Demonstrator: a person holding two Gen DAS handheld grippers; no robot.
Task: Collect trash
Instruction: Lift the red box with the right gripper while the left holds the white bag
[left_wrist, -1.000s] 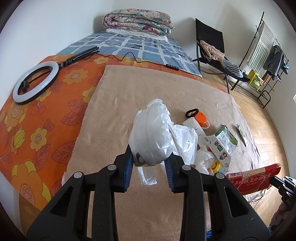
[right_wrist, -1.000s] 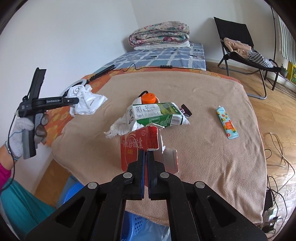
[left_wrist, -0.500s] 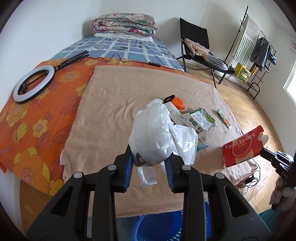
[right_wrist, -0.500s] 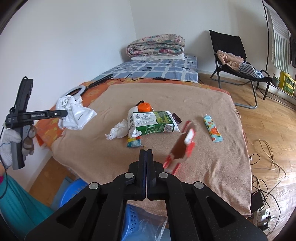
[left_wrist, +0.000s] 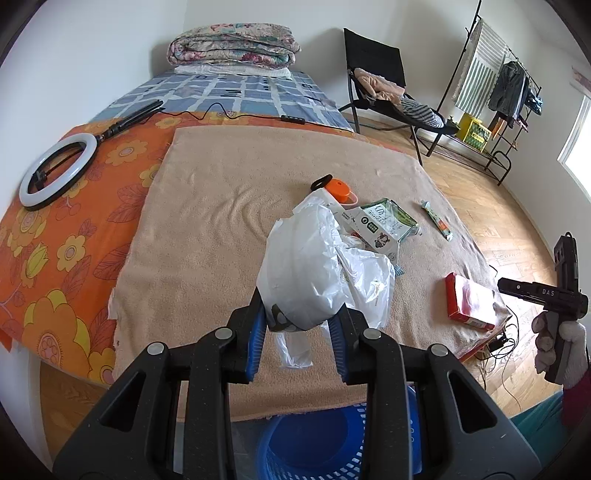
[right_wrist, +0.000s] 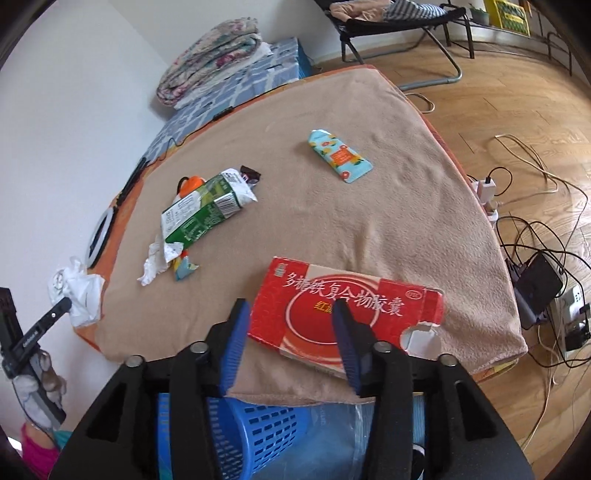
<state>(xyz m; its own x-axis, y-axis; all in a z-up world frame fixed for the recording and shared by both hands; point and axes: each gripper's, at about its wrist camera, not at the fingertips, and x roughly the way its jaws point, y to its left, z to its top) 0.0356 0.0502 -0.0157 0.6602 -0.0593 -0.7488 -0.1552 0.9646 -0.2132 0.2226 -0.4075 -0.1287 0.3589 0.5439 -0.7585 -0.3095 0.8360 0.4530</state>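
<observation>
A crumpled white plastic bag (left_wrist: 310, 273) hangs above the tan blanket (left_wrist: 207, 236), and my left gripper (left_wrist: 299, 314) is shut on it. In the right wrist view, the same bag (right_wrist: 79, 295) shows at the far left. A torn red cardboard box (right_wrist: 343, 310) lies flat on the blanket near its front edge. My right gripper (right_wrist: 291, 306) hovers just over it with its jaws opening; the pads do not press on the box. The left wrist view has the red box (left_wrist: 469, 302) on the blanket's right corner. A blue basket (right_wrist: 240, 428) stands on the floor below the bed's edge.
On the blanket lie a green carton (right_wrist: 199, 210), a crumpled tissue (right_wrist: 155, 262), an orange-capped bottle (left_wrist: 338, 188) and a small colourful tube (right_wrist: 340, 157). A ring light (left_wrist: 59, 170) rests on the orange sheet. Cables and a power strip (right_wrist: 535, 280) clutter the floor at right.
My right gripper has opened and let go of the red box, which now lies flat on the blanket. The gripper also rolled and dropped lower. The left gripper still holds the bag.
</observation>
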